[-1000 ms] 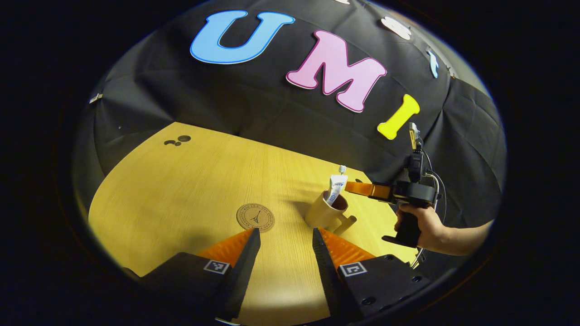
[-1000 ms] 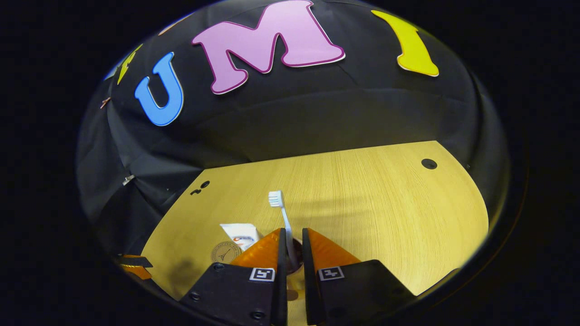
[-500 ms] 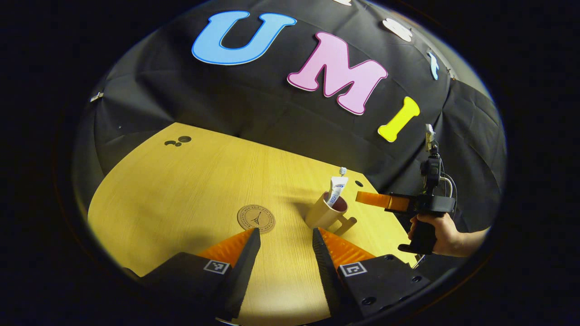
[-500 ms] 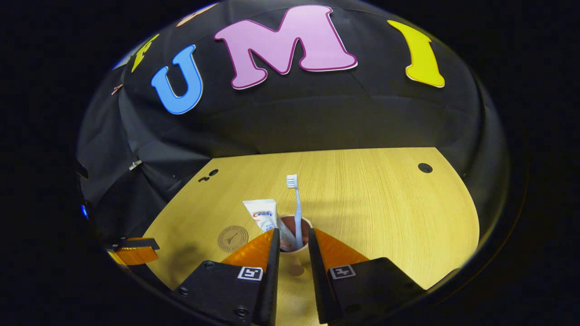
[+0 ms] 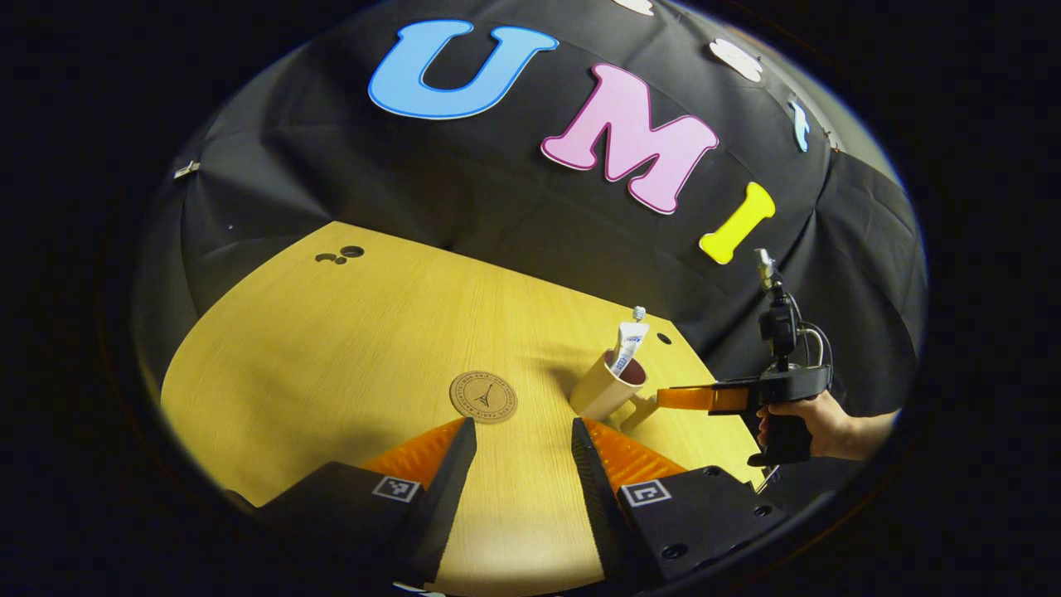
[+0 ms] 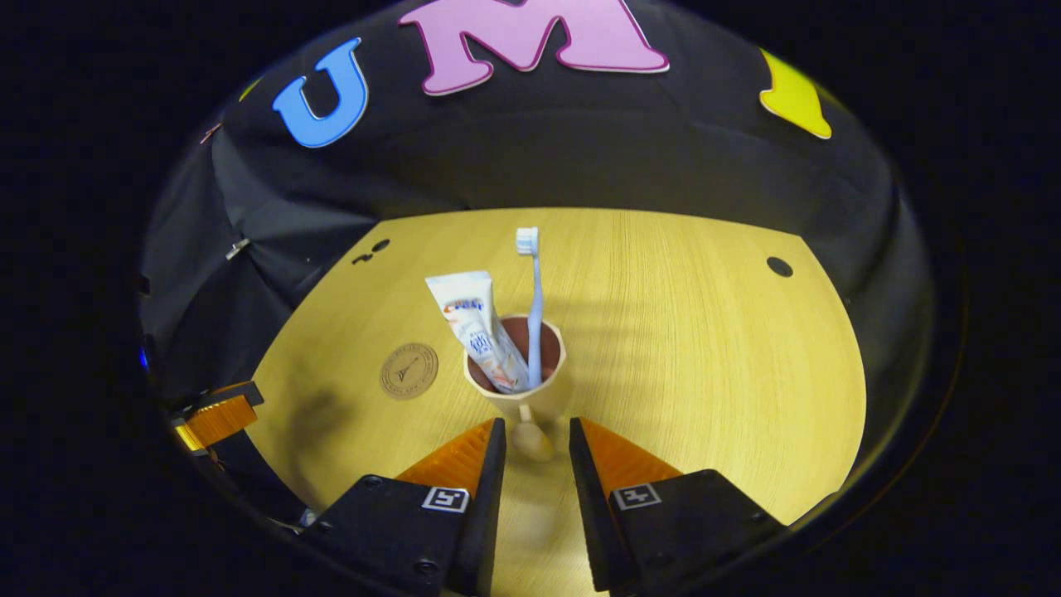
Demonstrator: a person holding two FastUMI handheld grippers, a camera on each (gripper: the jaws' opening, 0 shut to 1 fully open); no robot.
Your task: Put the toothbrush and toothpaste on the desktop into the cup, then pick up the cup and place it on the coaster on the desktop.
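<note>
Coaster (image 6: 409, 371) lies bare at left on the worktop (image 6: 704, 348); toothpaste (image 6: 477, 327) and toothbrush (image 6: 532, 307) stand in the cup (image 6: 522, 396); the right gripper (image 6: 530, 435), fingers spread, straddles the handle, so closing and lifting comes next.

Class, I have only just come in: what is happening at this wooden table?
A person holds two grippers. The white toothbrush and white toothpaste tube stand in the beige handled cup. The open right gripper lines up on its handle. The round brown coaster lies bare beside it; the open left gripper hovers.
</note>
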